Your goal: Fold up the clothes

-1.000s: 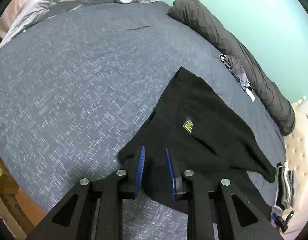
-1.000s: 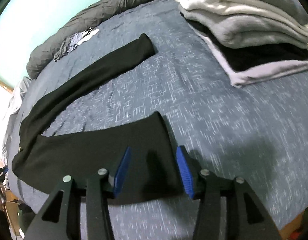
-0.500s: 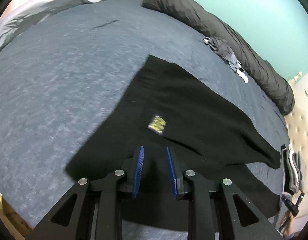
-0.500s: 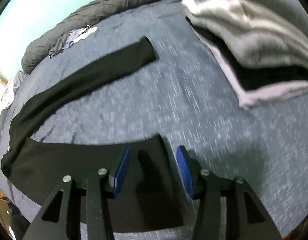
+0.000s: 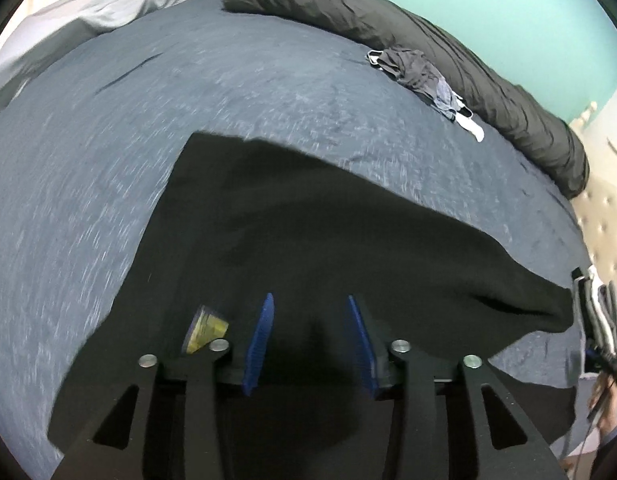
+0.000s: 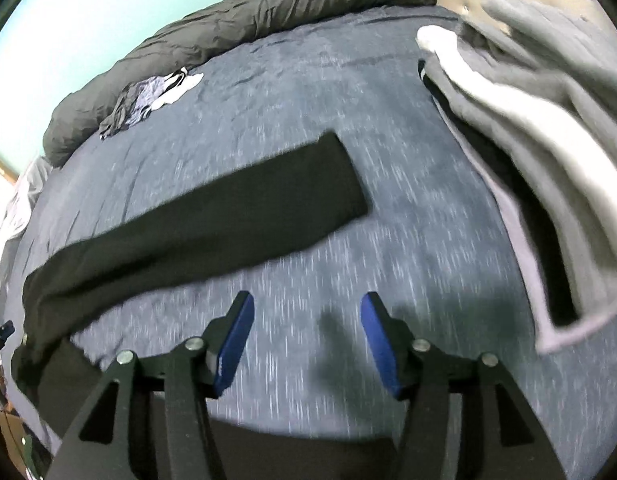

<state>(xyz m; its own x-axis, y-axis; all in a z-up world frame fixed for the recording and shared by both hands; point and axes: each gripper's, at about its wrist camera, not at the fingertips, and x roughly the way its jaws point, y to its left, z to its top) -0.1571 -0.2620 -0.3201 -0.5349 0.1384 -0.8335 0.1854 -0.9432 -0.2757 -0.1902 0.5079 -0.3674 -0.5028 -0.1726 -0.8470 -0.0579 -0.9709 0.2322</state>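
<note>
The wide bed with its blue-grey flecked cover (image 5: 108, 168) carries everything under me. Along its far edge, against the pale green wall, lies a long rolled dark grey duvet (image 5: 428, 52). At the cover's right edge, in my right view, sits a stack of folded grey, white and black clothes (image 6: 528, 128), blurred.

The black long-sleeved garment (image 5: 308, 240) is spread flat across the near half of the bed. In my left view its body fills the ground below my fingers and runs out toward the right edge of the bed. In my right view one black sleeve (image 6: 236, 208) stretches diagonally over the middle of the cover, its cuff pointing toward the folded stack, with bare cover between them. More black cloth lies along the near edge under my right frame.

A small heap of dark and pale grey underwear with a white sock (image 5: 428, 76) lies just beside the duvet roll.

My left gripper (image 5: 308, 336) stands with its blue pads apart, above the black cloth, nothing pinched between them; a small yellow label (image 5: 204, 330) shows just left of it. My right gripper (image 6: 304, 340) is spread wide over bare cover, holding nothing.
</note>
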